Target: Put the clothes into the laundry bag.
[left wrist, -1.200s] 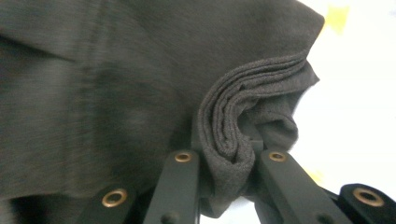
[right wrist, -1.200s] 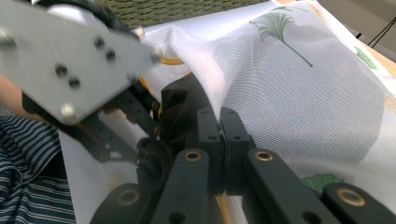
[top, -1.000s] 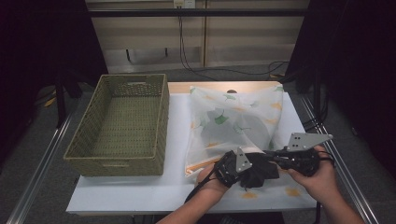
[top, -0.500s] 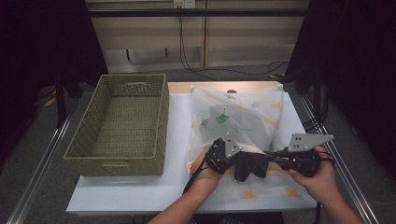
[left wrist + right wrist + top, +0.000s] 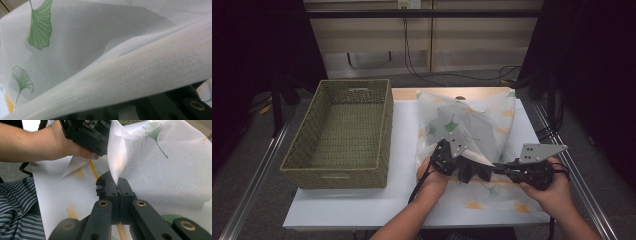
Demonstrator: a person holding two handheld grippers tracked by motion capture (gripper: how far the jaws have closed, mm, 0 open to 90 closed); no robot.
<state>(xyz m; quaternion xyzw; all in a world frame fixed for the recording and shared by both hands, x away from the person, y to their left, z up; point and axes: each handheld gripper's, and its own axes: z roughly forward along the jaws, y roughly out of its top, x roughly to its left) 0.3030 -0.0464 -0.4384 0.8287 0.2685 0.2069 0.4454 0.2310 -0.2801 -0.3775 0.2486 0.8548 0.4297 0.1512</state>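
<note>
Right gripper (image 5: 117, 185) pinches mesh bag (image 5: 472, 120) edge, jaws pressed together. Left gripper (image 5: 467, 167), right of wicker basket (image 5: 339, 132), clamps the bag's mouth.

Mesh bags (image 5: 472, 125): one, white with leaf print
Woven baskets (image 5: 339, 130): one
Tools: two, left tool (image 5: 467, 167), right tool (image 5: 504, 170)
Benches (image 5: 404, 150): one

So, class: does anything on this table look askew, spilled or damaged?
Nothing is spilled or torn. The white mesh bag with ginkgo leaf prints lies rumpled, its near edge lifted between the left gripper and right gripper. The green woven basket sits square.
</note>
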